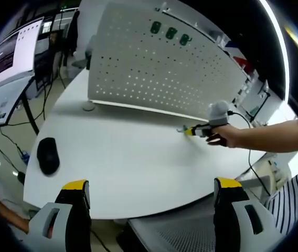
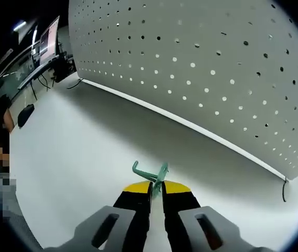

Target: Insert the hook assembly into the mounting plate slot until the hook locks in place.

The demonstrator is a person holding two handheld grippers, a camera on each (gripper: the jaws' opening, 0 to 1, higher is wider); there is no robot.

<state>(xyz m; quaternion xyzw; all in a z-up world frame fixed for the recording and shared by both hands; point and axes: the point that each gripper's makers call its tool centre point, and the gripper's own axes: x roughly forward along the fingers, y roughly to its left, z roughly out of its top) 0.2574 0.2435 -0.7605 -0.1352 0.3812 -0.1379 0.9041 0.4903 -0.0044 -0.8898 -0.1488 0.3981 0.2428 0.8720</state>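
Yellow-tipped jaws of the right gripper (image 2: 157, 188) are pinched on a green hook (image 2: 151, 175), its bent end jutting ahead-left over the white table (image 2: 75, 152). Beyond stands the perforated mounting plate (image 2: 201, 63); its slots are hard to make out. Left gripper (image 1: 151, 190) hangs wide apart, holding nothing; three green hooks (image 1: 170, 32) sit atop the plate, a black mouse (image 1: 48, 155) left.

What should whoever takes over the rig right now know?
Right tongs: shut on the green hook, low over the white table, short of the pegboard.
Left tongs: open, empty, held back at the table edge.
Done: hook picked up. Three other hooks already hang near the board's top.
Left: carry the hook to the pegboard, push it into a slot until it locks.
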